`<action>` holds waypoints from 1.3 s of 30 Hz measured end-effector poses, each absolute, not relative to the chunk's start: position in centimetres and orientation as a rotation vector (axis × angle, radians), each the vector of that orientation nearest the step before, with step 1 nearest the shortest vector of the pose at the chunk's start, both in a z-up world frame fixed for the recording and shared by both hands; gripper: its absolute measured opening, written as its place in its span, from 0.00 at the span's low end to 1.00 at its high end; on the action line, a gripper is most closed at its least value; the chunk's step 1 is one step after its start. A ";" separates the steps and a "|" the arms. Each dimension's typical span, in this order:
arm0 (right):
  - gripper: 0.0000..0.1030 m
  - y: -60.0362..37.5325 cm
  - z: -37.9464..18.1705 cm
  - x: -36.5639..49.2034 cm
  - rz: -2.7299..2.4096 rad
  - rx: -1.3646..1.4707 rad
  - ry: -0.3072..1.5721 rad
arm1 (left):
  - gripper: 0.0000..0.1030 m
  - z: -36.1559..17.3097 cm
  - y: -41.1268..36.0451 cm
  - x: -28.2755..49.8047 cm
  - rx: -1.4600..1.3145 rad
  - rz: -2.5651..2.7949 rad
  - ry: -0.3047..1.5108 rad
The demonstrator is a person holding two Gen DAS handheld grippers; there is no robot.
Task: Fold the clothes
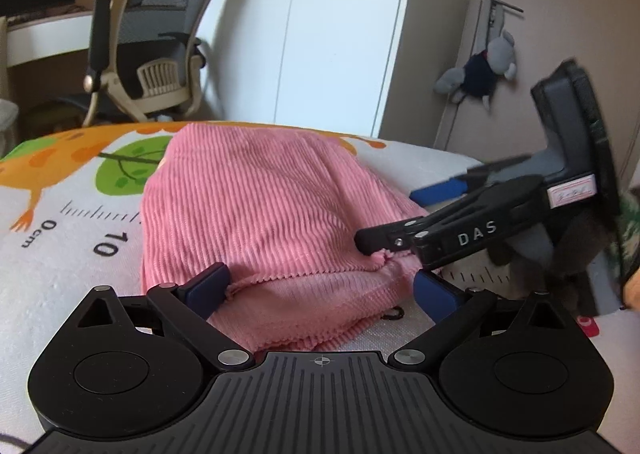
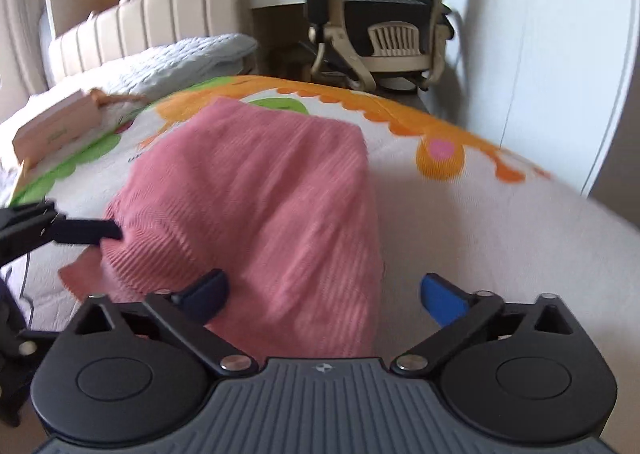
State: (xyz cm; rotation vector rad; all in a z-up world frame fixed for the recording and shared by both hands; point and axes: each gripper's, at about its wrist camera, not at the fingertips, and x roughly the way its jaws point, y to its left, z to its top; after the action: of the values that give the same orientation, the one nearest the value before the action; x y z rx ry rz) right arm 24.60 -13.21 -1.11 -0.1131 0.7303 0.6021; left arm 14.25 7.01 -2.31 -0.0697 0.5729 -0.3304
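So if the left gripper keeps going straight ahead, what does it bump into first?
Most likely the pink garment. The left gripper is open, its fingers either side of the near hem, so the cloth lies right ahead; depth is hard to judge.

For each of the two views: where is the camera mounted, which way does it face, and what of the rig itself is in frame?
Left wrist: sits on the left gripper, looking across the pink garment toward an office chair and door; its jaws stand open, and the right gripper reaches in from the right.
Right wrist: sits on the right gripper, looking over the garment toward the headboard; its jaws stand open, and the left gripper enters at left.
Shared: garment, printed bedsheet, chair.
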 end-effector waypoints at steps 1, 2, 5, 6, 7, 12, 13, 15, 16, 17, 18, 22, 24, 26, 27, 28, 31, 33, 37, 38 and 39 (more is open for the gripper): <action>1.00 -13.2 -1.0 24.5 0.598 -0.115 0.723 | 0.98 -2.3 7.1 14.2 -0.076 -0.328 0.574; 1.00 -13.2 -1.0 24.3 0.593 -0.116 0.716 | 0.98 -2.3 7.0 14.3 -0.075 -0.326 0.576; 1.00 -13.3 -1.0 23.7 0.574 -0.119 0.694 | 0.98 -2.2 6.6 14.3 -0.052 -0.308 0.576; 1.00 -13.3 -0.9 23.4 0.566 -0.118 0.684 | 0.98 -2.1 6.6 14.2 -0.054 -0.296 0.571; 1.00 -13.5 -0.7 23.0 0.559 -0.111 0.675 | 0.98 -2.1 6.7 14.0 -0.060 -0.281 0.564; 1.00 -14.8 0.0 20.5 0.535 -0.094 0.650 | 0.99 -2.3 8.5 12.1 -0.222 -0.111 0.568; 1.00 -15.2 0.2 19.5 0.533 -0.104 0.646 | 1.00 -2.6 8.9 11.4 -0.276 -0.081 0.581; 1.00 -15.6 0.3 17.5 0.525 -0.147 0.638 | 1.00 -2.8 9.0 9.5 -0.341 -0.029 0.570; 1.00 -15.8 0.2 16.3 0.513 -0.185 0.632 | 1.00 -2.7 8.6 8.6 -0.339 0.001 0.563; 1.00 -15.9 0.0 15.3 0.503 -0.217 0.626 | 1.00 -2.5 8.1 7.8 -0.324 0.032 0.555; 1.00 -16.0 -0.2 14.3 0.493 -0.249 0.620 | 1.00 -2.4 7.3 7.1 -0.299 0.052 0.551; 1.00 -15.7 -0.9 11.5 0.410 -0.340 0.582 | 1.00 -2.1 4.0 5.4 -0.171 0.113 0.562; 1.00 -15.3 -1.1 11.0 0.355 -0.374 0.557 | 1.00 -2.0 3.0 5.0 -0.120 0.148 0.558; 1.00 -15.2 -1.2 10.8 0.349 -0.392 0.545 | 1.00 -2.0 2.8 5.0 -0.112 0.171 0.555; 1.00 -15.2 -1.2 10.9 0.350 -0.390 0.547 | 1.00 -2.1 3.0 5.3 -0.124 0.178 0.570; 1.00 -15.3 -1.2 11.0 0.353 -0.383 0.551 | 1.00 -2.2 3.2 5.6 -0.139 0.183 0.586; 1.00 -16.2 -1.2 11.6 0.376 -0.323 0.587 | 1.00 -2.7 4.3 6.2 -0.180 0.193 0.648; 1.00 -16.9 -1.3 12.2 0.397 -0.270 0.617 | 1.00 -2.9 4.1 6.2 -0.164 0.204 0.656; 1.00 -19.4 -1.4 13.7 0.462 -0.090 0.684 | 1.00 -3.0 3.6 6.5 -0.127 0.212 0.674; 1.00 -19.1 -1.5 13.7 0.456 -0.109 0.686 | 1.00 -3.0 3.6 6.5 -0.126 0.212 0.676; 1.00 -18.7 -1.5 13.6 0.448 -0.132 0.686 | 1.00 -3.0 3.6 6.5 -0.125 0.212 0.677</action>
State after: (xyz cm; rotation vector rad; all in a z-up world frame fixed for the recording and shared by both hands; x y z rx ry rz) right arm 13.61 -18.73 -1.51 -0.1320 0.6864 0.4477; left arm 6.49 3.63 -3.03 -0.1249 0.6769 0.2121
